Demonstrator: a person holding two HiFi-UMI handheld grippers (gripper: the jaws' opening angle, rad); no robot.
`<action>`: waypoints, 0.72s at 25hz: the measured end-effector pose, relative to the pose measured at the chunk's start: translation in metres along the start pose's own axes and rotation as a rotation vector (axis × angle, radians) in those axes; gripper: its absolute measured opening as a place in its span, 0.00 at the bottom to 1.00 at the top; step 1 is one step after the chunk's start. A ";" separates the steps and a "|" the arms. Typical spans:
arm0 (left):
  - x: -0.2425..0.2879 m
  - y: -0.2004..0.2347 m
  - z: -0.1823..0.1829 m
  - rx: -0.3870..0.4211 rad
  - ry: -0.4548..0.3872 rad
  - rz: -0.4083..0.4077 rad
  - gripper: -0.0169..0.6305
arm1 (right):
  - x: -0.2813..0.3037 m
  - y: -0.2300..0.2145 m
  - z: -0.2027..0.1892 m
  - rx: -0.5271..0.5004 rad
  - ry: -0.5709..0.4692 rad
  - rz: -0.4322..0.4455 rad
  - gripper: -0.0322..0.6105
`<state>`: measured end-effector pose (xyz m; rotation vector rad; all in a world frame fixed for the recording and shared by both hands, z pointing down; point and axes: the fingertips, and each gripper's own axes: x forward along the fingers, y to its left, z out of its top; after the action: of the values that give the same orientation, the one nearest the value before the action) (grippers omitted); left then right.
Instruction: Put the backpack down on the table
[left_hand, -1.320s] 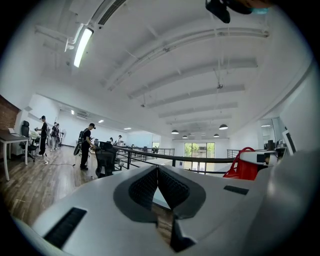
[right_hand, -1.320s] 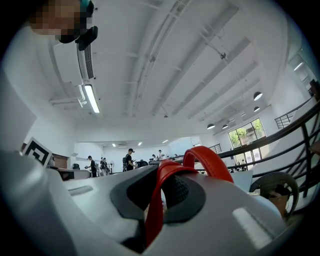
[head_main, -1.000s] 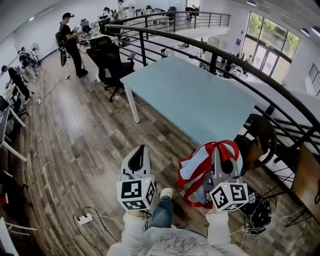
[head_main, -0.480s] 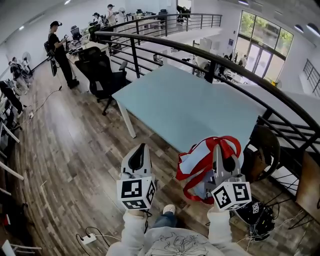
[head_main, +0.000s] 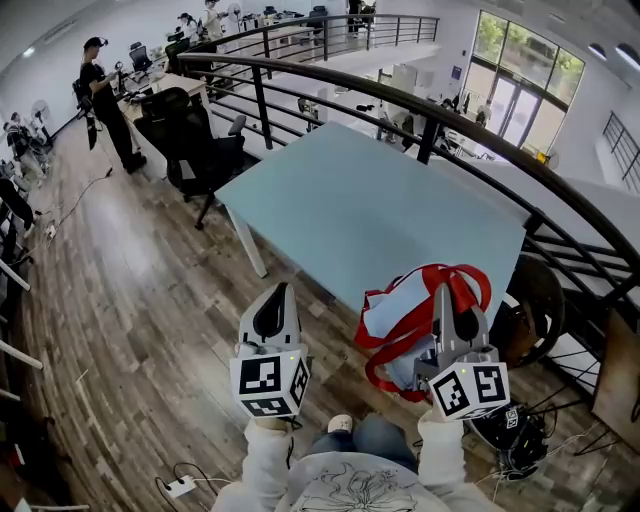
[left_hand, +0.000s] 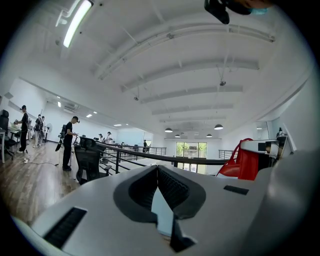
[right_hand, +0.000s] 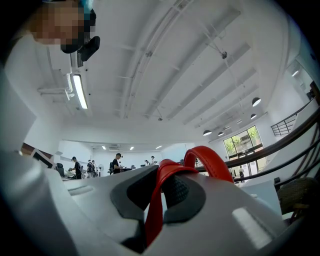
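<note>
Backpack hold: the white fabric backpack with red straps (head_main: 398, 318) hangs in the air from the right gripper (head_main: 443, 292), clear of the floor and not yet on the table.
Right gripper jaws: pinched almost together on one smooth red strap (right_hand: 154, 215), which loops up over the ribbed dark pads.
Left gripper (head_main: 284, 290): jaws closed tip to tip with nothing between them, carried just beside the right one.
Table's direction: the pale blue-green, smooth rectangular table on white legs (head_main: 370, 200) lies straight ahead of both grippers, and its near edge shows just beyond the bag.
Nearer hand: the right, which bears the load; the left is free to steady.
Long axis: the bag hangs upright under its strap, while the table runs away toward the black metal railing (head_main: 262, 115).
Next move, by my judgement: carry it forward over the near edge, then lower until the base rests.
Handling: the soft cloth body will probably slump once released.
</note>
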<state>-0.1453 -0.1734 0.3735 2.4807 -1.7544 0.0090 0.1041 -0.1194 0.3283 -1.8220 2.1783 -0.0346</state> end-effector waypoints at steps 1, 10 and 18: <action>0.006 0.003 -0.002 -0.006 0.005 0.001 0.04 | 0.005 0.000 -0.002 0.000 0.006 -0.001 0.09; 0.059 0.014 -0.007 -0.014 0.025 -0.002 0.04 | 0.054 -0.017 -0.009 -0.009 0.017 -0.001 0.09; 0.121 0.022 -0.003 -0.009 0.023 0.020 0.04 | 0.116 -0.044 -0.008 -0.018 -0.002 0.037 0.09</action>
<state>-0.1251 -0.2942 0.3862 2.4468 -1.7656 0.0309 0.1266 -0.2412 0.3202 -1.7899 2.2176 -0.0055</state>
